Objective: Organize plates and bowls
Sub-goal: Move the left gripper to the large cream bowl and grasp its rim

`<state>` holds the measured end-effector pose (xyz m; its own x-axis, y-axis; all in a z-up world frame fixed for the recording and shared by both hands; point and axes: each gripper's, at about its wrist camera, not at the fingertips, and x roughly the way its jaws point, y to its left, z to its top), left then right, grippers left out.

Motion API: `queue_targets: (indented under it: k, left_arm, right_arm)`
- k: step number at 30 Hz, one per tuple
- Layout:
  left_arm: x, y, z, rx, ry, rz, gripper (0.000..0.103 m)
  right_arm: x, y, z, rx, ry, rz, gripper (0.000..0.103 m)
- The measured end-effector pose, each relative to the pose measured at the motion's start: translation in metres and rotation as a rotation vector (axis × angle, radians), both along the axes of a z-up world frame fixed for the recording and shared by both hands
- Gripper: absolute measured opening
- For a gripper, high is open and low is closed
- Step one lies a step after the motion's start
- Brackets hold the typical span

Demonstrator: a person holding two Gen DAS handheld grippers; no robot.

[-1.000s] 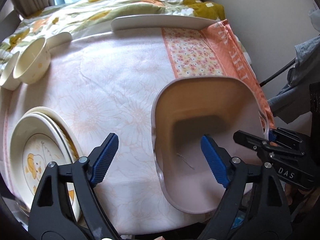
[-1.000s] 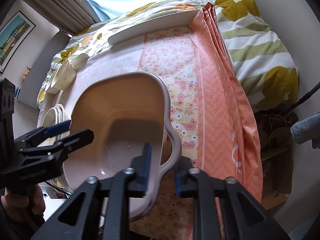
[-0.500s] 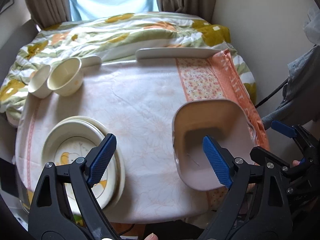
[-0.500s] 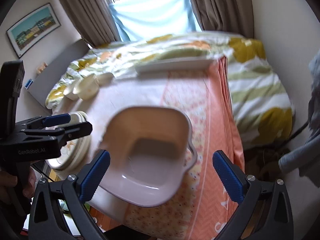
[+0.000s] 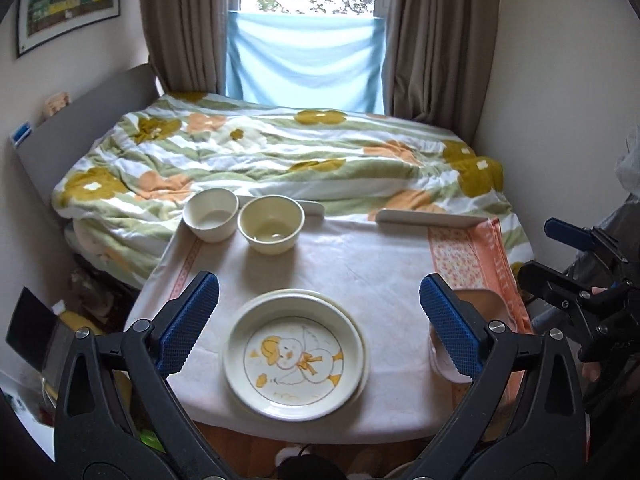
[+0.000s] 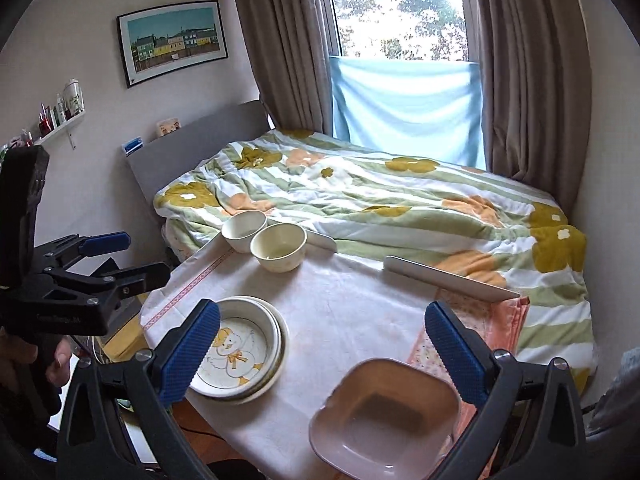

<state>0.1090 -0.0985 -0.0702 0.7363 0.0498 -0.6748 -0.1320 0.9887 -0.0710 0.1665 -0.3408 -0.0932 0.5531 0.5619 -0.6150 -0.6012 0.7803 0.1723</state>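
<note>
The plates (image 5: 296,354) sit stacked near-left on the bench (image 5: 360,264), 2 bowls (image 5: 244,220) far-left, the square bowl (image 6: 386,416) near-right, still unsorted, with both hand-held grippers, left (image 5: 320,320) and right (image 6: 340,344), just spread apart, empty.

Stacked duck plates (image 5: 298,354) near table edge, two cream bowls (image 5: 270,229) beyond, left gripper (image 5: 316,322) jaws just widened, empty.
</note>
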Motion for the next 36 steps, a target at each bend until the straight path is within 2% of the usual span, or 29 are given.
queue_targets:
  k: [2, 5, 9, 12, 15, 16, 17, 18, 20, 22, 26, 31, 32, 33, 34, 36]
  left_arm:
    - [0.006, 0.03, 0.002, -0.049, -0.006, 0.021, 0.1]
    - [0.024, 0.075, -0.002, -0.09, 0.022, 0.065, 0.1]
    - [0.059, 0.135, -0.015, -0.197, 0.066, 0.075, 0.1]
    - [0.099, 0.17, -0.037, -0.25, 0.136, 0.067, 0.1]
    - [0.146, 0.196, -0.075, -0.329, 0.24, 0.053, 0.099]
    - [0.16, 0.201, -0.089, -0.347, 0.268, 0.048, 0.097]
    - [0.173, 0.205, -0.103, -0.361, 0.297, 0.043, 0.091]
    - [0.185, 0.208, -0.118, -0.375, 0.33, 0.037, 0.081]
    - [0.208, 0.209, -0.146, -0.407, 0.388, 0.023, 0.067]
    - [0.226, 0.206, -0.173, -0.436, 0.435, 0.002, 0.061]
    - [0.254, 0.198, -0.21, -0.456, 0.494, -0.035, 0.05]
    - [0.271, 0.193, -0.231, -0.477, 0.519, -0.054, 0.038]
    - [0.272, 0.193, -0.232, -0.481, 0.518, -0.057, 0.03]
    - [0.273, 0.192, -0.234, -0.485, 0.518, -0.06, 0.022]
    - [0.274, 0.19, -0.234, -0.481, 0.52, -0.059, 0.02]
    - [0.275, 0.19, -0.235, -0.462, 0.52, -0.064, 0.018]
  right_arm:
    - [0.009, 0.018, 0.006, 0.015, 0.007, 0.012, 0.102]
    - [0.027, 0.053, 0.008, -0.02, 0.022, 0.016, 0.102]
    - [0.072, 0.1, -0.002, -0.044, 0.126, 0.013, 0.102]
    - [0.115, 0.133, -0.021, -0.069, 0.249, -0.027, 0.102]
    - [0.156, 0.163, -0.049, -0.112, 0.36, -0.083, 0.102]
    - [0.168, 0.173, -0.059, -0.136, 0.383, -0.092, 0.102]
    - [0.178, 0.184, -0.07, -0.155, 0.403, -0.094, 0.101]
    - [0.186, 0.193, -0.081, -0.164, 0.425, -0.089, 0.099]
    - [0.201, 0.206, -0.105, -0.16, 0.487, -0.078, 0.085]
    - [0.215, 0.215, -0.13, -0.157, 0.556, -0.081, 0.071]
    - [0.235, 0.223, -0.17, -0.159, 0.656, -0.11, 0.06]
    - [0.246, 0.229, -0.196, -0.151, 0.72, -0.112, 0.047]
    - [0.248, 0.229, -0.198, -0.148, 0.726, -0.111, 0.044]
    - [0.248, 0.23, -0.2, -0.147, 0.732, -0.109, 0.037]
    - [0.249, 0.23, -0.201, -0.144, 0.738, -0.106, 0.03]
    - [0.249, 0.231, -0.204, -0.137, 0.749, -0.101, 0.023]
